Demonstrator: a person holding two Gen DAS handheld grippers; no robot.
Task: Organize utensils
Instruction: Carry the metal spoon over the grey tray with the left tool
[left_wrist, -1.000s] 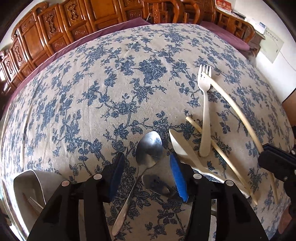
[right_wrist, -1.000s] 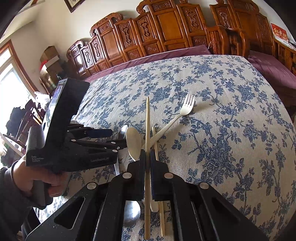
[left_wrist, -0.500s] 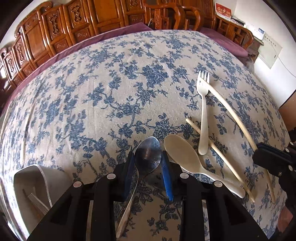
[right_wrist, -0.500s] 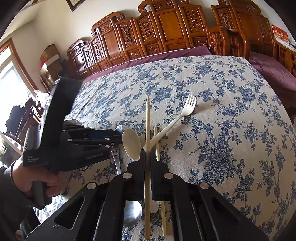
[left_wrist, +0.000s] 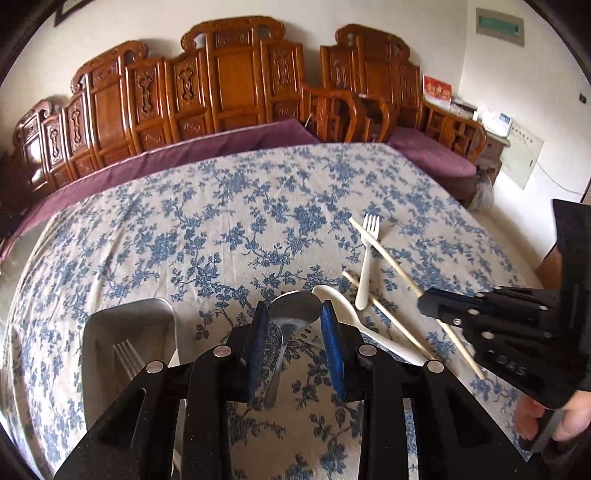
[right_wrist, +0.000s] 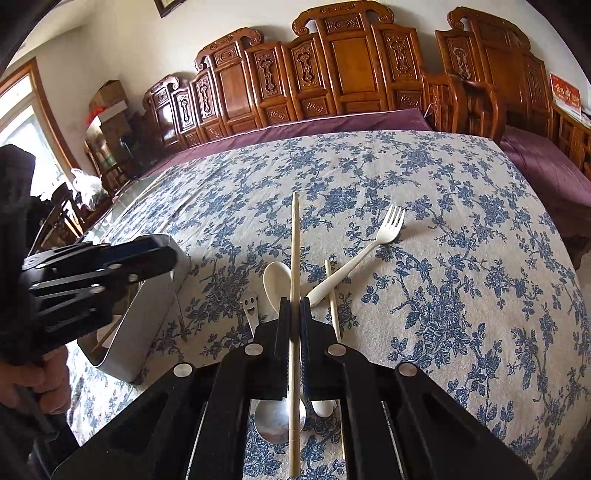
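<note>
Our left claw (left_wrist: 293, 326) clamps the metal spoon (left_wrist: 293, 314), lifted; next it goes into the tin (left_wrist: 129, 325) at lower left. Right claw (right_wrist: 294, 317) pinches a chopstick (right_wrist: 294, 258).

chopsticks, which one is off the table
The longer-looking chopstick clamped in the right tool; the other chopstick lies on the cloth beside the fork.

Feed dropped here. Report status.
Left gripper shut on metal spoon, lifted. Right gripper shut on chopstick. Metal tray beside, unobstructed.
</note>
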